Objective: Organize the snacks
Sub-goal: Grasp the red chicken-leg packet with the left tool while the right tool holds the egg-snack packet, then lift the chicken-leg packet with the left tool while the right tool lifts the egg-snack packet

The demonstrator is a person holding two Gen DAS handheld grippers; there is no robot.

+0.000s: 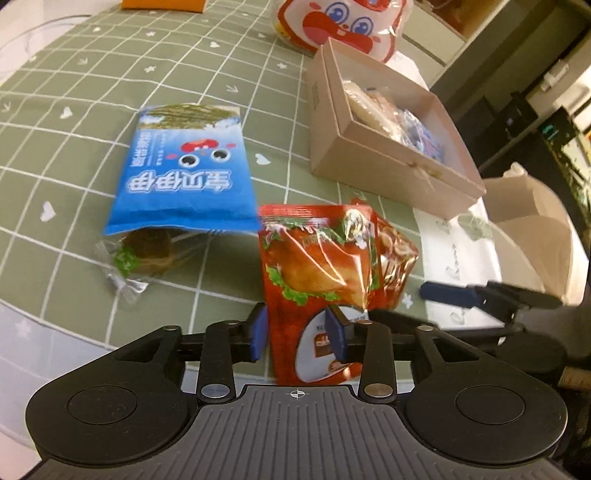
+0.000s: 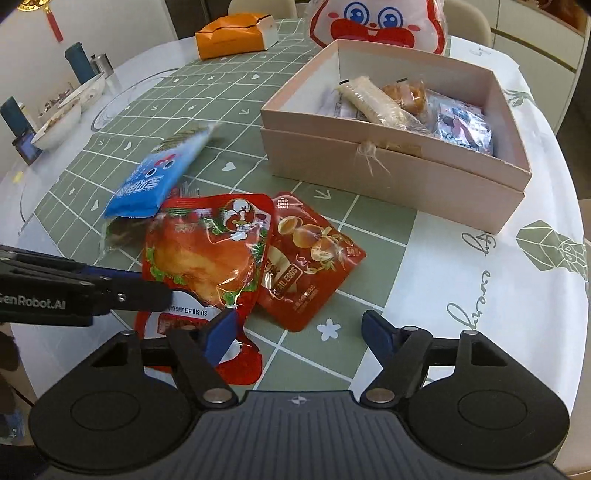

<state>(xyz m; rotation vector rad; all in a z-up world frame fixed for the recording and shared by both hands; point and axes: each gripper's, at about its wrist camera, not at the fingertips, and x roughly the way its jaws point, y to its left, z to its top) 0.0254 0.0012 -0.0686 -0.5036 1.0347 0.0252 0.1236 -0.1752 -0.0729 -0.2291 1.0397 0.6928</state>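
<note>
A red chicken packet [image 1: 317,266] [image 2: 207,254] lies on the green checked tablecloth. Its lower end sits between the blue pads of my left gripper [image 1: 298,334], whose jaws stand apart and do not pinch it. A red quail-egg packet [image 2: 310,258] lies partly under it on the right. A blue seaweed packet [image 1: 184,173] rests on a clear-wrapped brown snack [image 1: 147,251]. My right gripper [image 2: 299,332] is open over bare cloth, its left pad above the chicken packet's corner. The open pink box [image 2: 388,170] holds several snacks.
A cartoon-face bag [image 2: 376,22] stands behind the box. An orange box [image 2: 232,33] is at the far side, and bowls [image 2: 62,118] and bottles are at the far left. The table's white edge runs close on the right.
</note>
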